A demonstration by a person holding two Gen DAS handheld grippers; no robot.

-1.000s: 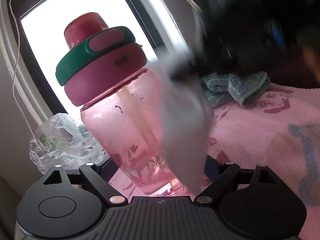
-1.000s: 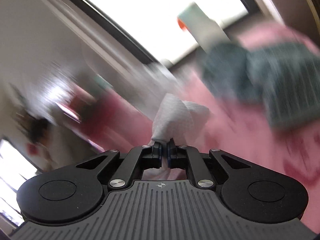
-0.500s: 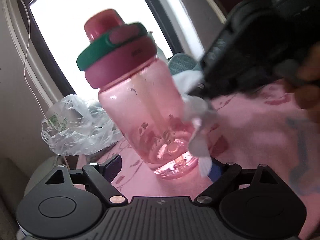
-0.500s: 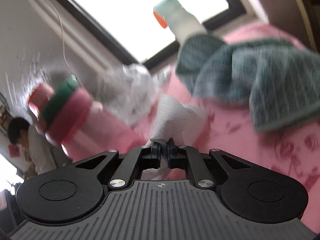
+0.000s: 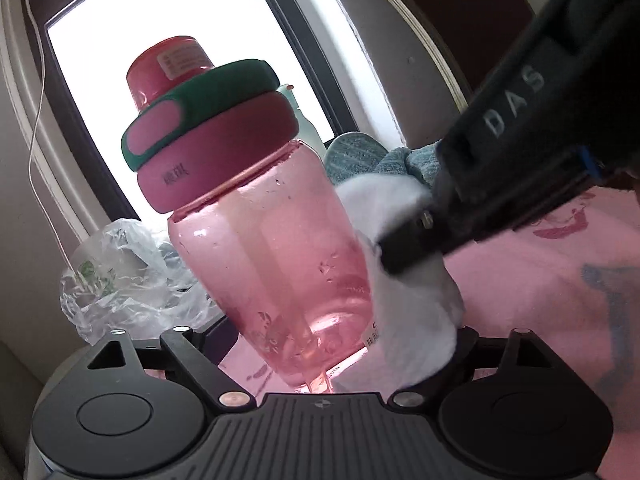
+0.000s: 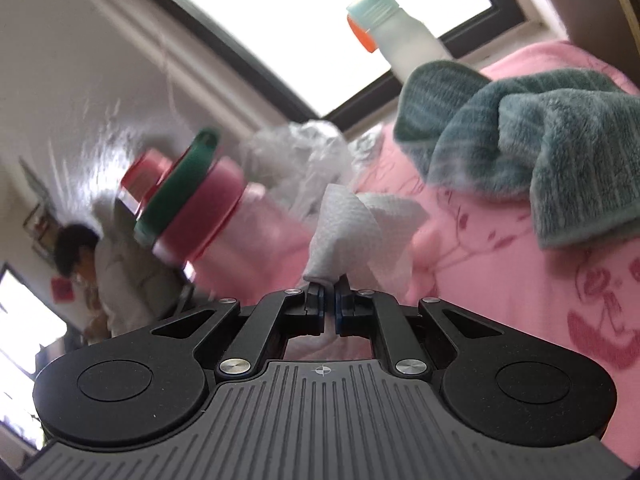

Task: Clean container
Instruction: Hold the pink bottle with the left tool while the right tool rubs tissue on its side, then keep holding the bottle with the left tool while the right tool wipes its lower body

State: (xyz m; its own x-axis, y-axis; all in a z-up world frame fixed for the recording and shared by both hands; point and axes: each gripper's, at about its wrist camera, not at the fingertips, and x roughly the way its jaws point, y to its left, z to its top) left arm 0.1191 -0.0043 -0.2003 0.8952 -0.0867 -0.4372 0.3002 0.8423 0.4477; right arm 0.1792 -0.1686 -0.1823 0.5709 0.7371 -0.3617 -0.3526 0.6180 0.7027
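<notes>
Left wrist view shows the pink bottle (image 5: pixel 272 256) standing between the two fingers of the left gripper (image 5: pixel 320 344), tilted a little to the left, with its base low between them. The jaws of this gripper have just been closing with the bottle between them; the fingertips are hidden behind the bottle and the tissue, so I cannot tell if the pads press on it. The bottle has a dark pink lid with a green ring (image 5: pixel 200 112) (the cap on top is a lighter red). From the right side comes the right gripper (image 5: pixel 404 256), its jaws almost fully closed on a white paper tissue (image 5: pixel 412 312), and the tissue lies against the right side of the bottle, low on the clear body.

Right wrist view shows the same grip from behind: the two fingers pinch the twisted end of the tissue (image 6: pixel 352 236), and the bottle (image 6: pixel 224 224) is to the left of it, a little blurred. Everything is over a pink blanket (image 6: pixel 500 280) with a red pattern. A blue-green towel (image 6: pixel 520 152) lies crumpled near the far edge of the blanket, a white spray bottle (image 6: pixel 400 40) stands behind it at the window, and a clear plastic bag (image 5: pixel 124 276) lies at the far left edge
</notes>
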